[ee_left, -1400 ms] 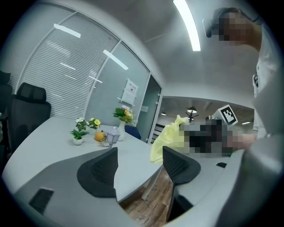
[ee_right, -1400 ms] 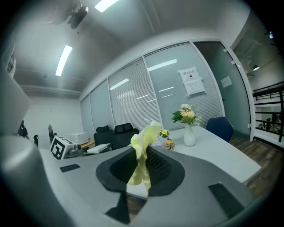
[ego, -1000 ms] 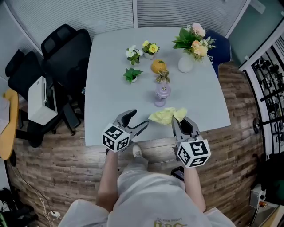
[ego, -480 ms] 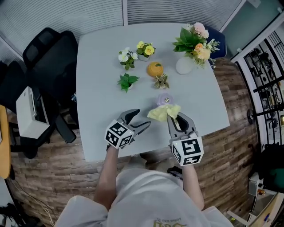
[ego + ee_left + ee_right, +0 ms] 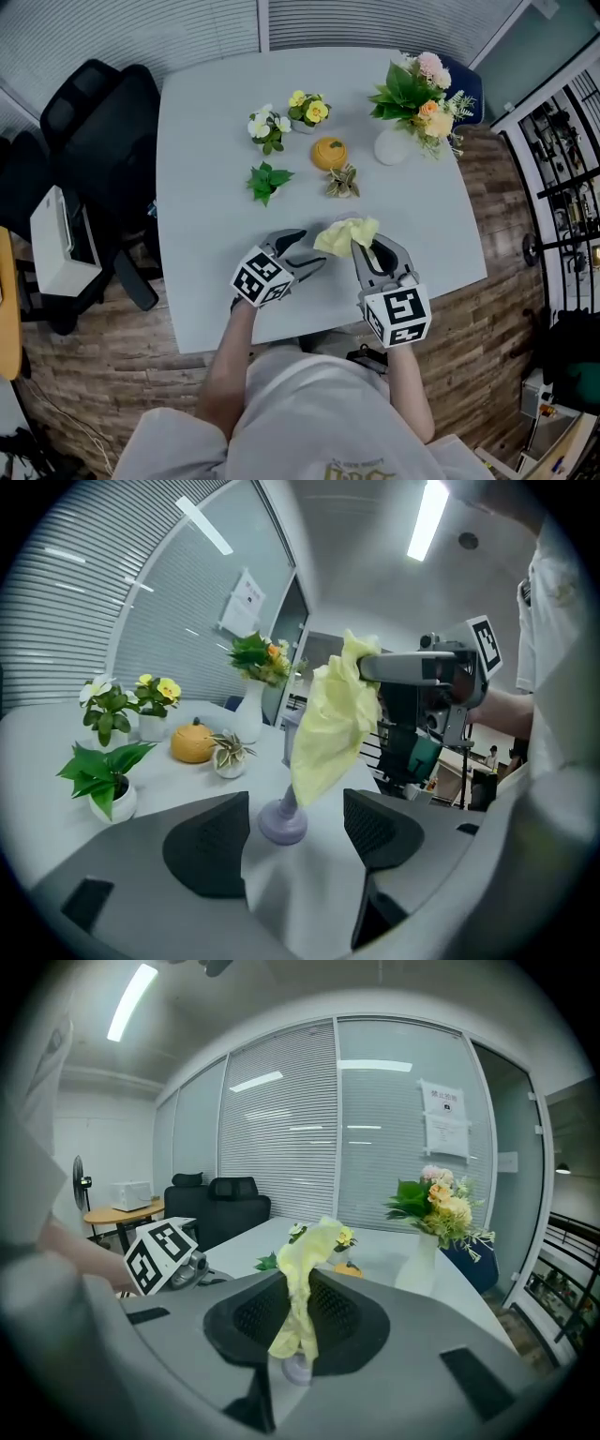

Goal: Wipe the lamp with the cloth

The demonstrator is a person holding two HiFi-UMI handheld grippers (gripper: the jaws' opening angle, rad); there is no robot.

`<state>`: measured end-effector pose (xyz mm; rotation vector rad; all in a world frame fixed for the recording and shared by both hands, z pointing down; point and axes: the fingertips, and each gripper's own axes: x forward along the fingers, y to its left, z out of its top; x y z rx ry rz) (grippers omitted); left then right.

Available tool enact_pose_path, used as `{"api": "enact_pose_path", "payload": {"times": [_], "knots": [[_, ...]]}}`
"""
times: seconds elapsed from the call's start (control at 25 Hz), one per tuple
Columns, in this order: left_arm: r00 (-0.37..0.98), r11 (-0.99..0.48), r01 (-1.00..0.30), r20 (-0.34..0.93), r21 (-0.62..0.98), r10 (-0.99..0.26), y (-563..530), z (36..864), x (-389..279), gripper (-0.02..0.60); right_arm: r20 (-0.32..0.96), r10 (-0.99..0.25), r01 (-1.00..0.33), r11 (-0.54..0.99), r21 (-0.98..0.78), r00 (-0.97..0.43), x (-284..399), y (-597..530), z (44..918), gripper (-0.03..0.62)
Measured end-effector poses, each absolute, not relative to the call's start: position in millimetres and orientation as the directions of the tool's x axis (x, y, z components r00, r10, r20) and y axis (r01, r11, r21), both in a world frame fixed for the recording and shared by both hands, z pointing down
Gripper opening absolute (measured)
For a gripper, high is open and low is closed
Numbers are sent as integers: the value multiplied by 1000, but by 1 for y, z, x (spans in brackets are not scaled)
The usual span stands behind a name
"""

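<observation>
Two handheld grippers over the near half of one pale grey, smooth, rectangular table (image 5: 206, 187), each carrying a cube of black-and-white square markers. Left gripper (image 5: 309, 251): jaws wide apart, gripping nothing, black ribbed pads on either side of the round foot of the lamp (image 5: 282, 822) and touching neither side of it. Right gripper (image 5: 372, 246): jaws closed on one soft, crumpled, pale yellow cloth (image 5: 345, 234), pinched between dark gridded pads and held above the tabletop. One small lilac lamp, matte, with a domed round foot and a thin stem, standing upright near the middle of the table. Cloth draped over its top, hiding the head and hanging as a limp cone down to the stem. Beyond the lamp, four tiny pots: one with white flowers (image 5: 265, 127), one with yellow flowers (image 5: 308, 110), one with broad green leaves (image 5: 264, 182), one with a striped spiky succulent (image 5: 343, 182). One orange pumpkin ornament (image 5: 329, 153), round and ribbed, between the yellow flowers and the succulent. One glossy white vase (image 5: 390, 146), bulbous, at the far right corner, holding one bouquet (image 5: 417, 92) of pink and peach blooms among green leaves. Two black office chairs (image 5: 98, 122) along the table's left side. Wood-plank floor (image 5: 487, 300) all round.
</observation>
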<state>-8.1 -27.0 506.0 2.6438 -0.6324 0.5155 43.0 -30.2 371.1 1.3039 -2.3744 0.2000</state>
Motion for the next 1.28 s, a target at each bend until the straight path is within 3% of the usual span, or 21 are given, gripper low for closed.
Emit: {"api": "enact_pose_path", "payload": {"times": [0.72, 1.28], "knots": [[805, -907, -369, 558, 205, -201, -43, 575, 33, 296, 459, -692, -755, 653, 66, -558, 28, -58, 396, 63], [759, -931, -361, 597, 56, -259, -57, 592, 50, 296, 469, -681, -742, 666, 77, -562, 25, -62, 401, 63]]}}
